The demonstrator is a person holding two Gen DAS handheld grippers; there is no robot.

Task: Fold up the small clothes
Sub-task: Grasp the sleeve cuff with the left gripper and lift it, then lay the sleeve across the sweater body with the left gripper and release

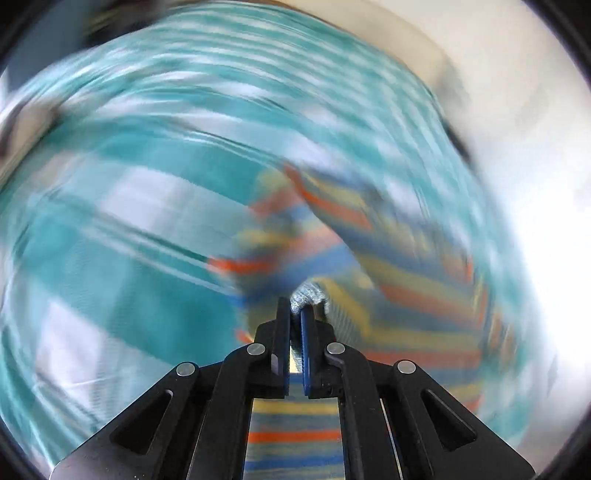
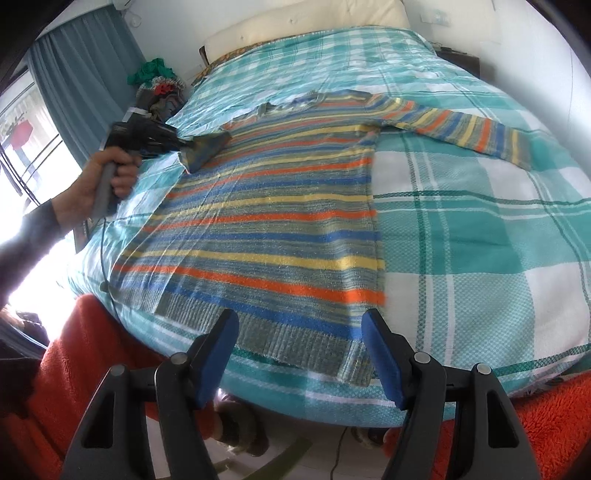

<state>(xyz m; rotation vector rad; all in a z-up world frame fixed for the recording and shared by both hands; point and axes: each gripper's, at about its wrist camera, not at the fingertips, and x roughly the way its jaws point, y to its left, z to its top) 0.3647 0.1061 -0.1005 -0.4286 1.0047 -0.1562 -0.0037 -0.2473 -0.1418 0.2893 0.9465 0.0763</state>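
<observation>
Right wrist view shows the right hand-held gripper [image 2: 299, 354] with its blue-padded fingers spread wide apart and holding nothing, hovering just off the foot edge of the bed [image 2: 480, 229]. Between the two fingers lies the ribbed hem of the striped sweater [image 2: 266, 229], which rests flat on the teal-and-white checked bedspread [image 2: 461, 258], its hem close to the near edge of the mattress. The sweater's right-side edge runs straight up the middle of the bed, and one sleeve [image 2: 461, 129] stretches out to the right, flat and well short of the far side edge. A broad stretch of bare bedspread lies right of the body. On the left, the left hand-held gripper [image 2: 173, 142], gripped by the person's left hand [image 2: 107, 177], is clamped on the other sleeve cuff [image 2: 207, 151], lifted and drawn over the sweater's shoulder area. An orange fleece blanket [image 2: 85, 362] hangs below the bed's near edge. A cream headboard [image 2: 303, 26] closes the far end.

Left wrist view is heavily motion-blurred. The left hand-held gripper [image 1: 295, 314] has its fingers pressed together on a grey knit cuff [image 1: 308, 295], with striped fabric streaming beyond and under it over the checked bedspread [image 1: 129, 221].
</observation>
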